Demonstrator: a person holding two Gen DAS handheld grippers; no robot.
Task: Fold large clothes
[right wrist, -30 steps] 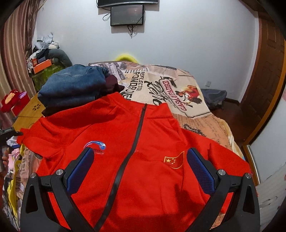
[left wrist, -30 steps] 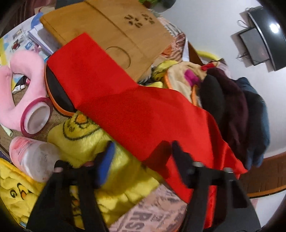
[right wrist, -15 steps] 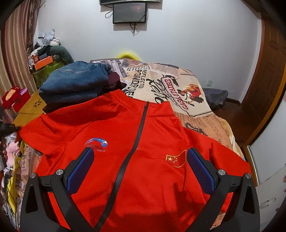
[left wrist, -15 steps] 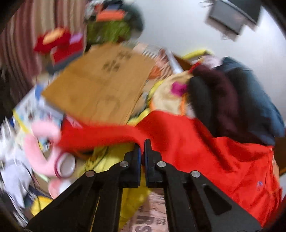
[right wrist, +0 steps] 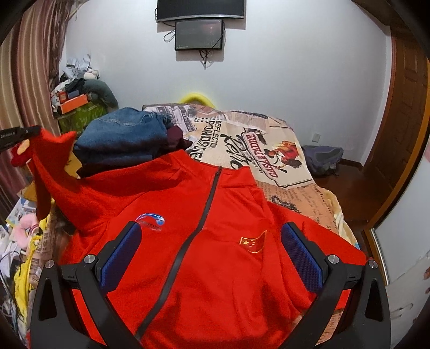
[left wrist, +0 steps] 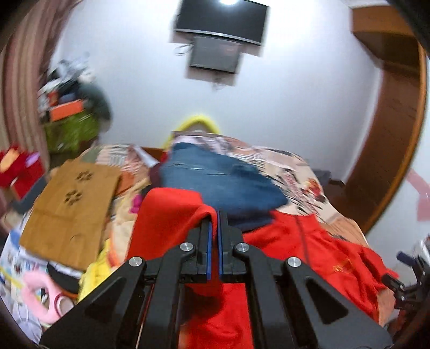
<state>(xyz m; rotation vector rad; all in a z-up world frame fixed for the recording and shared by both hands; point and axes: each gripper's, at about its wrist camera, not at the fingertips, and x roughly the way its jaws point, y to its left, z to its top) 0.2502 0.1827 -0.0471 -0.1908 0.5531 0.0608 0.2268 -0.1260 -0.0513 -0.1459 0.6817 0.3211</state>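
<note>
Lifted now, red jacket (right wrist: 215, 255) sleeve (left wrist: 172, 214); bedsheet (right wrist: 268, 161) reads "CASA del PADRE".

Matt red cloth jacket (right wrist: 215, 268); faded denim jeans (right wrist: 121, 137).

I see a bed covered by a newspaper-print sheet (right wrist: 268, 161), reaching away to the far white wall. On its far left part lies a stack of folded jeans (right wrist: 121, 137) with a dark maroon garment (right wrist: 174, 135) tucked just beside it. High on the wall hang a dark television (right wrist: 200, 9) and a smaller screen (right wrist: 199, 35) below it. Left of the bed I make out a wooden board (left wrist: 70, 206), a pink plush toy (left wrist: 40, 298) and a striped curtain (right wrist: 32, 80). A wooden door (right wrist: 403, 112) stands right
</note>
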